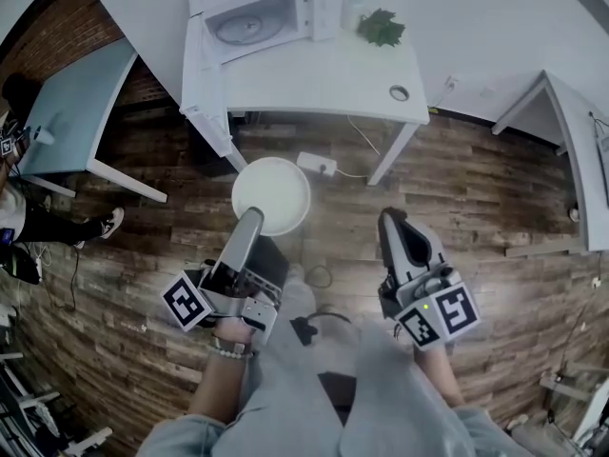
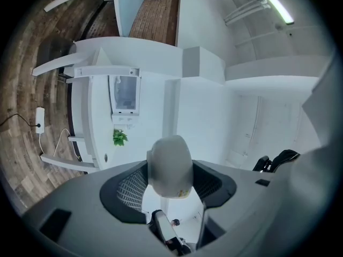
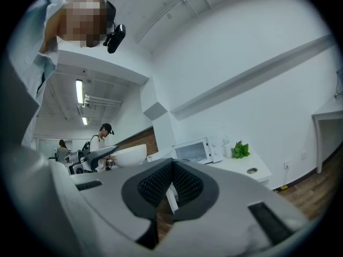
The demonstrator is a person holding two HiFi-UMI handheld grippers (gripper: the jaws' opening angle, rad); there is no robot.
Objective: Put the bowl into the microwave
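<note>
Bowl [image 1: 271, 195] clamped in left tongs [image 1: 251, 219]; right tongs [image 1: 393, 221] shut, well apart.

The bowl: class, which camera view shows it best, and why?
The head view: the bowl shows its whole round rim and inside, held by the left gripper. The left gripper view shows it close up between the jaws; the right gripper view, small, from the side.

A white table [image 1: 324, 84] stood against the white wall [image 1: 495, 27]. Wood-plank floor [image 1: 476, 198] spread in front of it; left of it were a brick wall [image 1: 57, 36] and a pale blue table [image 1: 71, 112].
</note>
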